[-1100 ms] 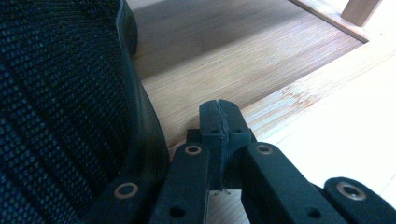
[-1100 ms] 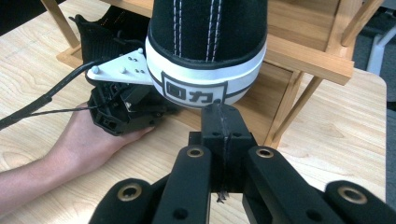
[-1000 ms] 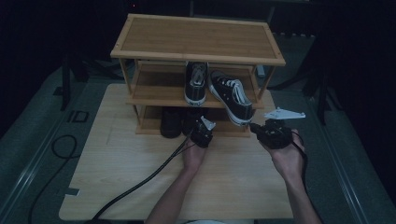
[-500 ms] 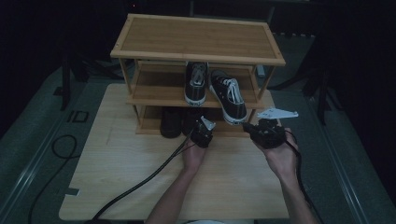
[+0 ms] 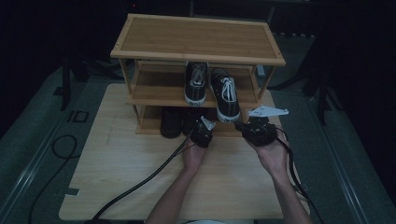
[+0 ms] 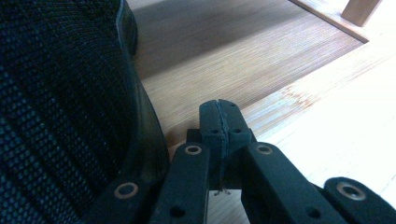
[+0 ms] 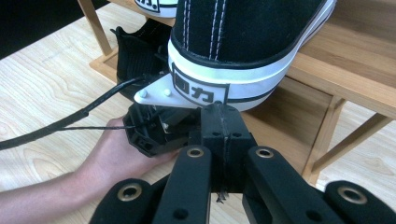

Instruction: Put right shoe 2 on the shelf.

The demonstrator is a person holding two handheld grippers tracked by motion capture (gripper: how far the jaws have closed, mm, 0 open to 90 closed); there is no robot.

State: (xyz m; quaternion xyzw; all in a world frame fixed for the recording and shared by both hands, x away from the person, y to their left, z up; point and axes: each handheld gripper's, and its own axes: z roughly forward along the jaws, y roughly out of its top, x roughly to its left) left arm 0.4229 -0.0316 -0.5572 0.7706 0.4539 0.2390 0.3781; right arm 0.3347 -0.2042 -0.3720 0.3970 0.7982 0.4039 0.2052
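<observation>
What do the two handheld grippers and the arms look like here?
Both grippers are black with two flat jaws on hinged links, brass-coloured rivets at the pivots. The left gripper trails a thick black cable across the table. The right gripper carries a pale grey three-cornered plate on top and a thinner black cable. Forearms are bare, no sleeves or gloves.

From where I sit this looks like a recording studio or lab set up to mimic a home entryway. A three-tier bamboo shoe rack [image 5: 196,39] stands at the far side of a pale wooden table [image 5: 116,172], holding black canvas sneakers with white soles [image 5: 212,88] and dark black shoes [image 5: 172,122] on the lowest shelf. All around is near darkness: black stand legs [image 5: 65,86] left and right, grey floor padding [image 5: 28,154], and a loose black cable [image 5: 60,147] lying at the near left.
</observation>
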